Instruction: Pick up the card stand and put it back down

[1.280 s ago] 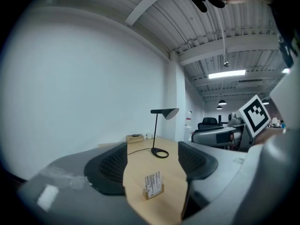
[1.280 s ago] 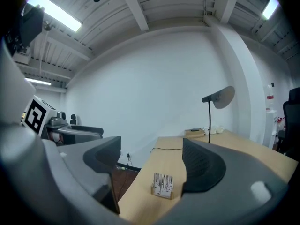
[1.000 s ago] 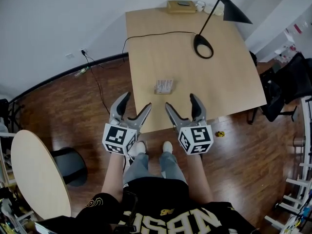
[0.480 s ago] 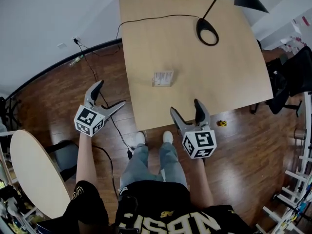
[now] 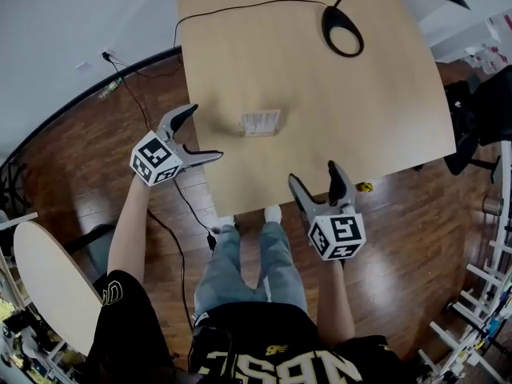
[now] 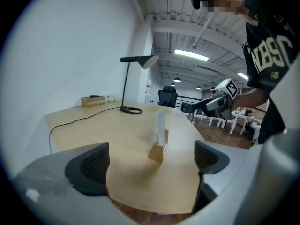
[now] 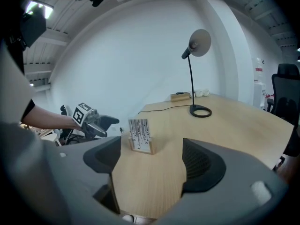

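Observation:
The card stand (image 5: 261,122), a small wooden base holding a striped card, stands upright on the light wooden table (image 5: 344,118) near its left front part. My left gripper (image 5: 202,133) hovers at the table's left edge, pointing right at the stand. Its jaws are opening wide and hold nothing. In the left gripper view the card stand (image 6: 159,142) shows edge-on, ahead of the gripper (image 6: 150,161). My right gripper (image 5: 314,176) is open and empty at the front edge. In the right gripper view the stand (image 7: 140,136) lies ahead, left of the gripper (image 7: 152,159).
A black desk lamp (image 5: 342,30) stands at the table's far side, its cable (image 5: 232,10) running left across the top. A wooden box (image 7: 180,96) sits at the far edge. A round table (image 5: 48,294) is at lower left, a dark chair (image 5: 480,110) at right.
My left gripper swung from the table's front edge out to its left side and its jaws spread wider. The right gripper drew back a little, and stays open.

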Tool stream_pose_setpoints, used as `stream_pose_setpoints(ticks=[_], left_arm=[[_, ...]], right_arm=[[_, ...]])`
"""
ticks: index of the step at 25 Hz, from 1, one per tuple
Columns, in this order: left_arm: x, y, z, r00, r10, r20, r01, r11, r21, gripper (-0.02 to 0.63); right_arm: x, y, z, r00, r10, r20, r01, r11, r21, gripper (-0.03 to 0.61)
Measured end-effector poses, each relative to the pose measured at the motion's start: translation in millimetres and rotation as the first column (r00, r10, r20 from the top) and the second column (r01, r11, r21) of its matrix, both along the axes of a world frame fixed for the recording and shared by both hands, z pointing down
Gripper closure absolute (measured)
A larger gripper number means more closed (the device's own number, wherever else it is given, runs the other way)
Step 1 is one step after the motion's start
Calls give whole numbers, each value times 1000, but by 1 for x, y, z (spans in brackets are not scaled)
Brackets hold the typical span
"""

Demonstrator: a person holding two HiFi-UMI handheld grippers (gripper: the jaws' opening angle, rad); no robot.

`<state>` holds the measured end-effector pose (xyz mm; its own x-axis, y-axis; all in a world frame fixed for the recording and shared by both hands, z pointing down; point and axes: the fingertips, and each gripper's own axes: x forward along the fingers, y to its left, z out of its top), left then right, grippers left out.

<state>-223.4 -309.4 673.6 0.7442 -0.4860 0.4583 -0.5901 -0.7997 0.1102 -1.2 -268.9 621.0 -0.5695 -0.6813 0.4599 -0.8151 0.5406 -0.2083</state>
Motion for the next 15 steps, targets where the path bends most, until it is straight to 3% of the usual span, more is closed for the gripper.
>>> stream_pose_setpoints(ticks=[8,15], left_arm=[[93,-34,42,986,166,-2,-166,986,-27,133],[128,-43,63,967,253,28,-251,967,-47,249]], right_arm=[[17,2,14,1000,18,-16,-18,1000,-23,163],[40,4,20,999,36,-31,-36,999,-25,163]])
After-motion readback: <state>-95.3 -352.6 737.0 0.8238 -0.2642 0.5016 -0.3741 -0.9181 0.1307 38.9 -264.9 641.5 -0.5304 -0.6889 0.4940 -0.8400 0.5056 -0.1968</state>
